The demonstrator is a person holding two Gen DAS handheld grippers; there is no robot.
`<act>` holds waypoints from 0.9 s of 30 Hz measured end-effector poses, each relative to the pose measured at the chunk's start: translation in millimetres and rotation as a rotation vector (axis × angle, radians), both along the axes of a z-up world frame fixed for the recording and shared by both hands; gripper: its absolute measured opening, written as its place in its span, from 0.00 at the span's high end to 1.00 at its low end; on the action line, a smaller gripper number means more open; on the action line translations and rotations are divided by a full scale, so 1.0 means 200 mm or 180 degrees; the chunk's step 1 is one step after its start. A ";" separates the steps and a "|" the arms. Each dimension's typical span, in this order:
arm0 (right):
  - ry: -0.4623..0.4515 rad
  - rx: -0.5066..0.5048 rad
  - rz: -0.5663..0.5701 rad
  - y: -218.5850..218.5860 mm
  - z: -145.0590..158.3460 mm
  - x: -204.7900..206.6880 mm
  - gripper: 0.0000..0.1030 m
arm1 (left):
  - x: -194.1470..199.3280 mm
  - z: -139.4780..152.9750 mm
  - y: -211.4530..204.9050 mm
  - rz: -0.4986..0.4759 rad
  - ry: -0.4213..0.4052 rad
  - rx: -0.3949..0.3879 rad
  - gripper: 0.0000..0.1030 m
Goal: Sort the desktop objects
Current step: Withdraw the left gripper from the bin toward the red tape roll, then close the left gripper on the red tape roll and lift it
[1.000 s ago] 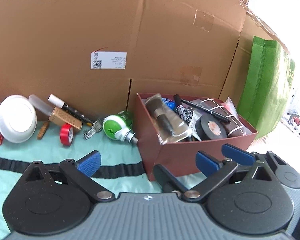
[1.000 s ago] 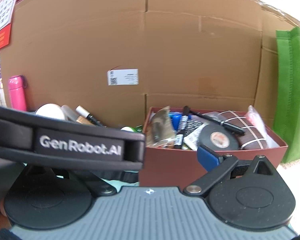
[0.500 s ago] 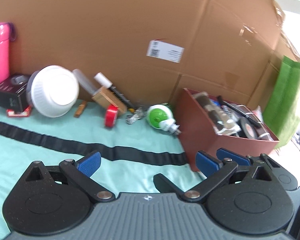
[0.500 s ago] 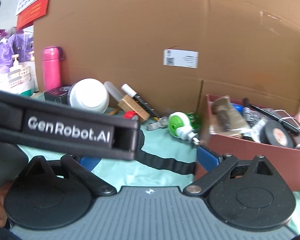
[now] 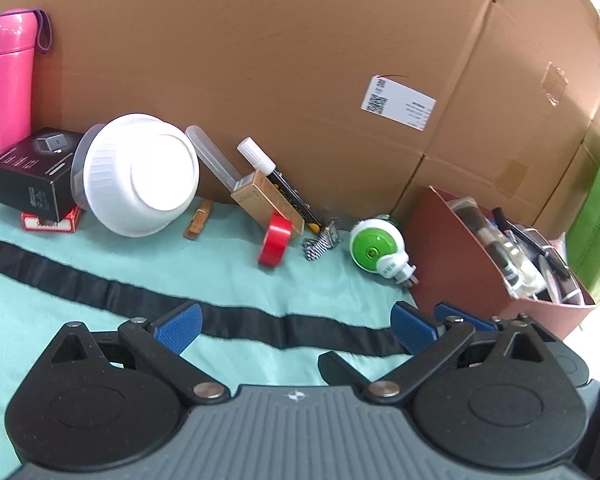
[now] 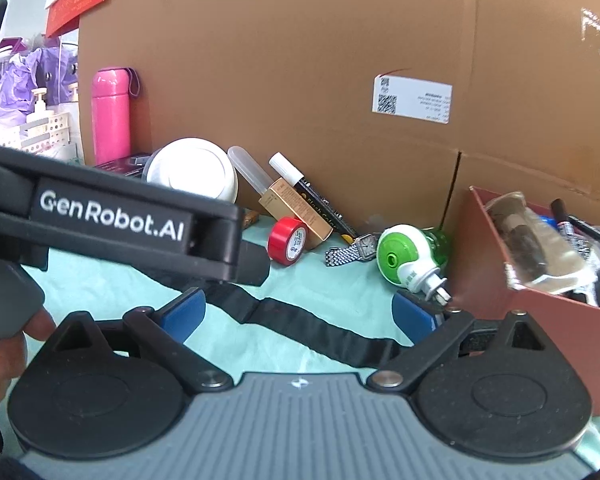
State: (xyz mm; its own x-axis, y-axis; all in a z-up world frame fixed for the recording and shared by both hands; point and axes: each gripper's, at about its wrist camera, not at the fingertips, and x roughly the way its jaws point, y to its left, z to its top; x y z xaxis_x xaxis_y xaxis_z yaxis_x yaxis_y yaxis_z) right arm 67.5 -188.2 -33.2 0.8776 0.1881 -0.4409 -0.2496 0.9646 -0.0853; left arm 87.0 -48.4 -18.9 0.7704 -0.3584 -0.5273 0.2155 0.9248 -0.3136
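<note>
Loose objects lie along the cardboard wall on the teal cloth: a white bowl on its side, a red tape roll, a tan box, a marker, a watch and a green-and-white plug-in device. A dark red box at the right holds a brush, pens and black tape. My left gripper is open and empty, low over the cloth. My right gripper is open and empty, beside the red box. The left gripper's body crosses the right wrist view.
A pink bottle and a black carton on a red pack stand at the far left. A black strap crosses the cloth. Big cardboard boxes close the back. A green bag stands right of the red box.
Both grippers have swung left, from facing the red box toward the loose objects. Both stay open and empty. No object has moved.
</note>
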 end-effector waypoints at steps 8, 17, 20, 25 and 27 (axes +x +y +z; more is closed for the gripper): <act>0.0075 0.0033 -0.0036 0.04 -0.06 0.21 0.23 | 0.25 -0.04 0.00 -0.0045 0.0093 0.0043 0.11; 0.0155 0.0102 -0.0034 0.08 -0.11 0.42 0.32 | 0.51 -0.10 -0.01 -0.0184 0.0229 0.0105 0.46; 0.0185 0.0092 -0.0009 0.11 -0.12 0.47 0.36 | 0.56 -0.10 0.00 -0.0237 0.0267 0.0079 0.56; 0.0218 0.0062 0.0023 0.14 -0.14 0.53 0.41 | 0.61 -0.11 -0.02 -0.0377 0.0320 0.0059 0.69; 0.0253 0.0032 0.0020 0.15 -0.15 0.56 0.44 | 0.62 -0.12 -0.02 -0.0433 0.0335 0.0045 0.72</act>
